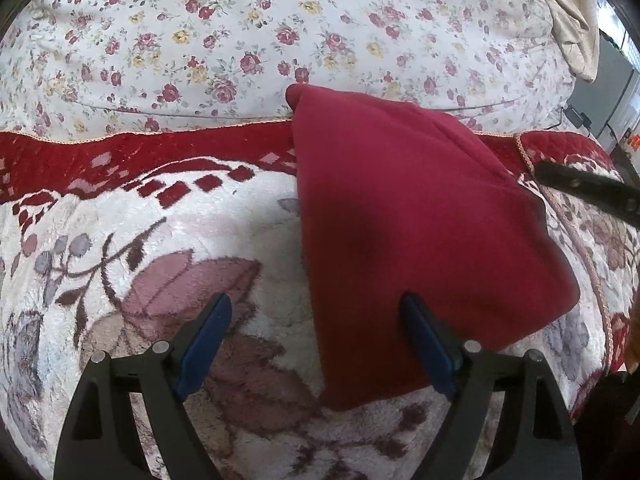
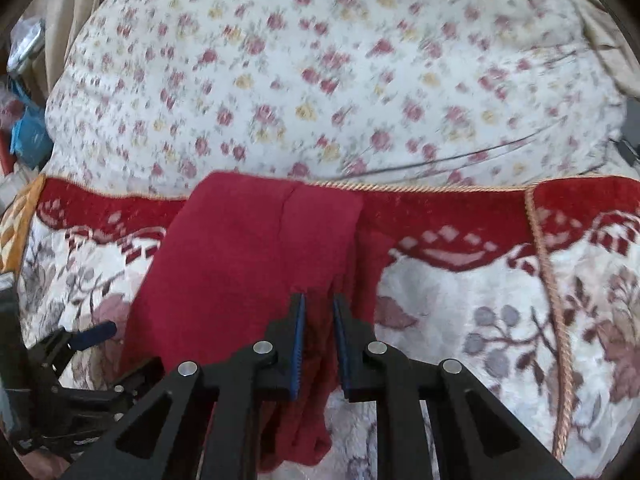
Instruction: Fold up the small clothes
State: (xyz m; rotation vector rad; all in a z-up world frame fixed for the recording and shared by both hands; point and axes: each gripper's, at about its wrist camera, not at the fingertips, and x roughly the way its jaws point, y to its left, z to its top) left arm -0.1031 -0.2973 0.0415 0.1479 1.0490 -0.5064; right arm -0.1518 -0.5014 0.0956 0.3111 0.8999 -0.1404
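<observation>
Dark red fleece garment point(image 1: 420, 240) lies partly folded on the plush floral blanket point(image 1: 120, 280), centre-right. Right hand-held gripper point(image 2: 319, 312), nearly closed, pinches its near edge, probably to lift a fold. Left hand-held gripper point(image 1: 316, 320) wide open, empty, straddling the garment's left edge.

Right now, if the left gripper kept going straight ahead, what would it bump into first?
Probably the red cloth. The left gripper is open, and the cloth's edge already lies between its fingers, against the right one. The fluffy blanket lies under it. How high the gripper hovers is hard to tell.
</observation>
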